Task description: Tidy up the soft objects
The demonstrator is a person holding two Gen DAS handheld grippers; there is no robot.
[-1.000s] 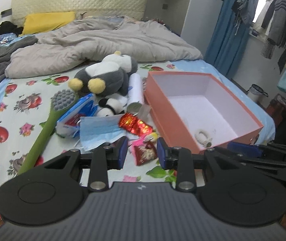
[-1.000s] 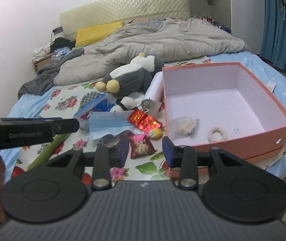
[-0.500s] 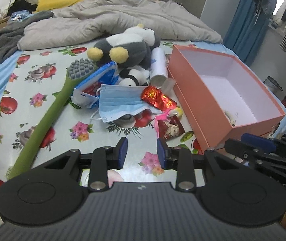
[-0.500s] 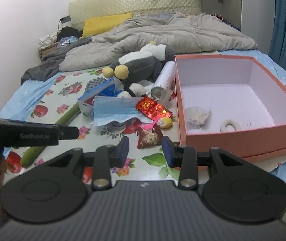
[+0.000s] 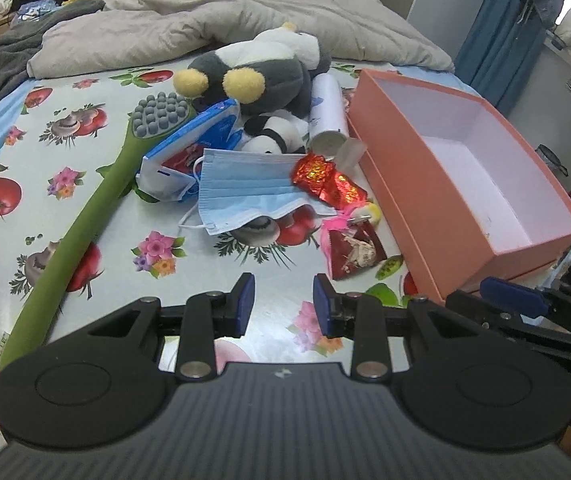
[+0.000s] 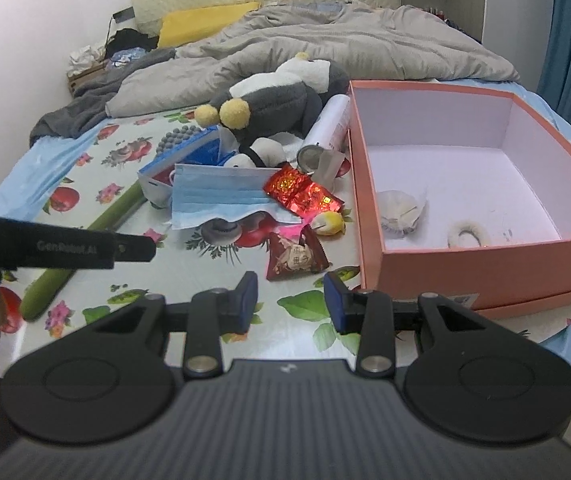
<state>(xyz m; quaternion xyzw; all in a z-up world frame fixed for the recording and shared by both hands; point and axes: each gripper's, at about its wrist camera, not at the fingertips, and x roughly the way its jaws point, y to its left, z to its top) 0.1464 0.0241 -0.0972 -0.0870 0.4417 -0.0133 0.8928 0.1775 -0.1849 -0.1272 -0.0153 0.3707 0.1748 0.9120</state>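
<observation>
Left gripper (image 5: 279, 300) and right gripper (image 6: 290, 302) both parted, empty, hovering short of the dark red triangular snack packet (image 6: 295, 258). Packet lies just left of the salmon cardboard box (image 6: 481, 258); likely next pick—approach low, pinch its crinkled edge.

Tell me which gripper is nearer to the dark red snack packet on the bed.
Right, though only slightly. The right gripper sits just below the dark red snack packet, jaws open. The left gripper is a little farther, with the packet ahead to its right.
</observation>
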